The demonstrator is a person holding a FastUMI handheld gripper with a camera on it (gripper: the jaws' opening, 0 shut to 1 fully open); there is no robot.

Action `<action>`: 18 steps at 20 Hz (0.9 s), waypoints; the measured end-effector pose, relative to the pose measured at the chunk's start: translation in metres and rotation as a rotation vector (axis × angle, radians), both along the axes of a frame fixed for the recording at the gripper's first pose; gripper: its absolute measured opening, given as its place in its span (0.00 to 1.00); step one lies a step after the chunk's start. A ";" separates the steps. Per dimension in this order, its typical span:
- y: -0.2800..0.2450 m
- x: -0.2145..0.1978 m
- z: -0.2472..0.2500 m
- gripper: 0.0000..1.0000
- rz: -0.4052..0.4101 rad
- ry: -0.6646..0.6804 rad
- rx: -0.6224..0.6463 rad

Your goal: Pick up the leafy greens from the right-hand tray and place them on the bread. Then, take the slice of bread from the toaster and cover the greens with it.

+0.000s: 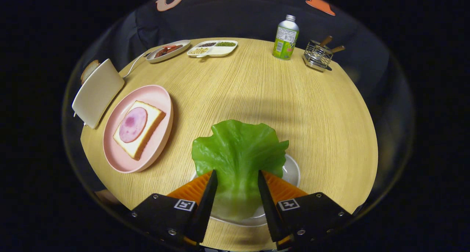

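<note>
Now, claw (237,178) clamped on lettuce leaf (238,151), over white tray (292,173), bread (141,129) well left

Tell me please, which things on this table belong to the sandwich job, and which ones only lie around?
For the job:
- lettuce leaf, stem between the tongs
- white tray under it
- bread with ham on the pink plate
- toaster with its slice

Lying about:
- bottle
- metal rack
- sausage dish
- divided dish
</note>
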State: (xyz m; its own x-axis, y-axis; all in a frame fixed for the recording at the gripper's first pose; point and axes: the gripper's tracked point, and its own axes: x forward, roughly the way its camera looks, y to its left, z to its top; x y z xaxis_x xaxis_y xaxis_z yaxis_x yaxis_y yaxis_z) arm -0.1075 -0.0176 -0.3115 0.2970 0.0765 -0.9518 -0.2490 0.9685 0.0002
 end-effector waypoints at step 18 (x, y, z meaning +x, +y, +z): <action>0.018 0.033 0.049 0.07 -0.086 -0.140 0.142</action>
State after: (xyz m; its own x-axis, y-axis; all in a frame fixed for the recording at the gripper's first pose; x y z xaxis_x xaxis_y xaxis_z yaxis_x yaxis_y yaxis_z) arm -0.0750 0.0001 -0.2627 0.4370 0.1756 -0.8822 -0.1730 0.9789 0.1091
